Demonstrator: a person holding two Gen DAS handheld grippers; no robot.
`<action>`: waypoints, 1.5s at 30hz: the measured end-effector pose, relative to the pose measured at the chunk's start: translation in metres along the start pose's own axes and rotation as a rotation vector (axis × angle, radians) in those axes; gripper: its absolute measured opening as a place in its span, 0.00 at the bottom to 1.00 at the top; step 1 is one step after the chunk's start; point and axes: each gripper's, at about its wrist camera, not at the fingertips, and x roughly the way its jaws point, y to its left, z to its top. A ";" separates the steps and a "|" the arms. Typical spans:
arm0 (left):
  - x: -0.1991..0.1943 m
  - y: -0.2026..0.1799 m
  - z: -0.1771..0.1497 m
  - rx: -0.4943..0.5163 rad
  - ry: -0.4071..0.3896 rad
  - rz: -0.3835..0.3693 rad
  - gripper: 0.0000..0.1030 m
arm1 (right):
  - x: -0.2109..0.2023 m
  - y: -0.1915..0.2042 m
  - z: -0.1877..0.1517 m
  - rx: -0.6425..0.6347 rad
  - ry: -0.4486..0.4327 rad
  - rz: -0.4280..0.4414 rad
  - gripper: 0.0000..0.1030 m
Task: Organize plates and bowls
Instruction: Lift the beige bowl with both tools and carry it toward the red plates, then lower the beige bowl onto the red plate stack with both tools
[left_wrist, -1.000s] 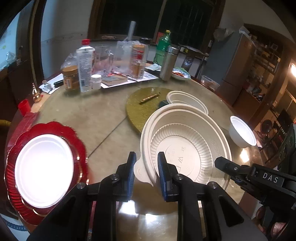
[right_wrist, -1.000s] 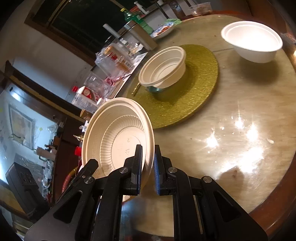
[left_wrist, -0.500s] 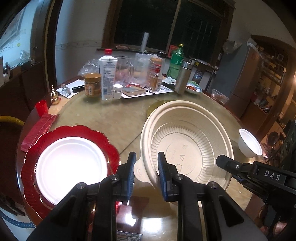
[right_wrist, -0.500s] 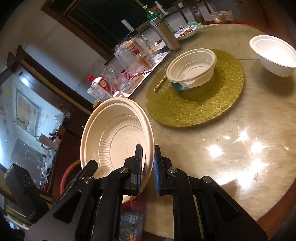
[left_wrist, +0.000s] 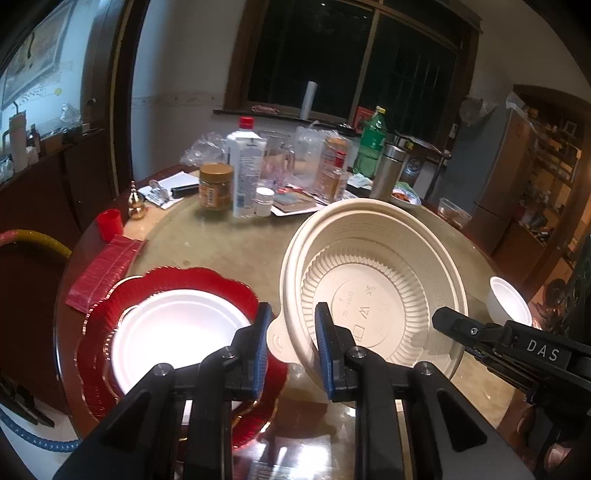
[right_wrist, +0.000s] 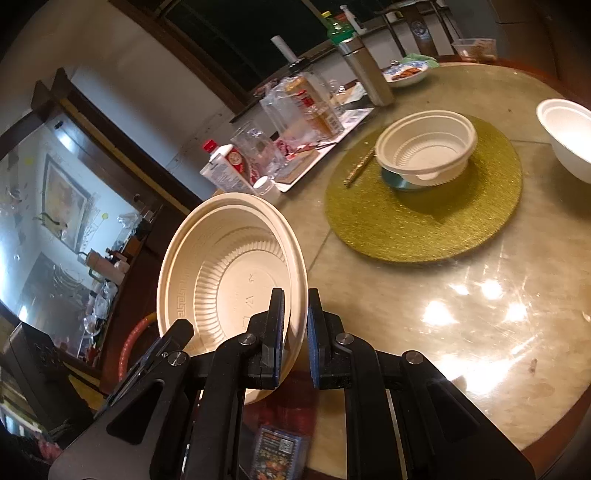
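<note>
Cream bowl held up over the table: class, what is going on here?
A person holds a large cream ribbed plastic bowl with both grippers. The left gripper clamps its tab and rim, the right gripper pinches the opposite rim. The bowl is tilted, lifted above the round table, beside a white plate on a red scalloped charger.

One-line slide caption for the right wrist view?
Right gripper clamps the large beige bowl's rim; smaller bowl sits on gold mat.

both wrist views look closely down at the shared cream bowl.
</note>
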 end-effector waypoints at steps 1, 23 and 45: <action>-0.001 0.001 0.001 -0.002 -0.002 0.004 0.22 | 0.001 0.003 0.001 -0.006 0.000 0.002 0.11; -0.005 0.063 0.004 -0.077 0.007 0.205 0.22 | 0.063 0.064 -0.018 -0.099 0.119 0.056 0.11; -0.006 0.079 0.002 -0.090 0.005 0.273 0.22 | 0.085 0.084 -0.028 -0.131 0.173 0.060 0.11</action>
